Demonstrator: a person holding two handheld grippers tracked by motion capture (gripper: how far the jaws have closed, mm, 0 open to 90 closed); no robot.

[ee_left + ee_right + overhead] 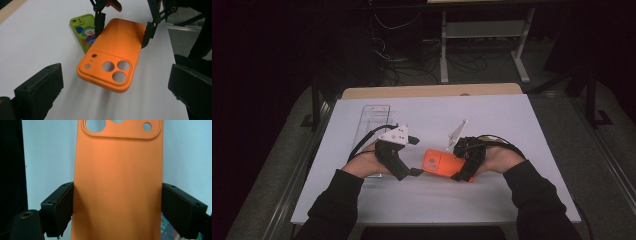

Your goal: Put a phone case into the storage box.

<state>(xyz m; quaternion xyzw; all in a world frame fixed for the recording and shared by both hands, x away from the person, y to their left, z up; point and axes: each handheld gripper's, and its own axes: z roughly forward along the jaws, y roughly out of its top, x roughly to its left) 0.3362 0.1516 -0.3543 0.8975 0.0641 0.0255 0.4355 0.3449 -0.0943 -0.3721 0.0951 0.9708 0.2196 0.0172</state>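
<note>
The white surface (492, 115) is a smooth, matte sheet laid over a wooden top, giving a plain, even background under both hands.

A clear, flat plastic package (371, 120) lies on it at the far left, well apart from the action, probably set aside as not needed now.

The orange phone case (112, 55) is held just above the middle of the surface, between the two hands. It is a soft-looking, matte shell with rounded corners and a raised camera block pierced by three large round holes and smaller ones. The right hand-held gripper (117, 210) pinches it across its width near the plain end, one black jaw against each long edge, so the camera end juts out freely toward the other hand. The case appears to bow slightly under the squeeze, which suggests a flexible, rubbery material.

The left hand-held gripper (115, 100) stands spread wide, its blocky jaws either side of the camera end without touching it, apparently placed to take hold there.

A green phone case (83, 32), printed with a clown figure, lies flat on the surface beyond the orange one.
</note>
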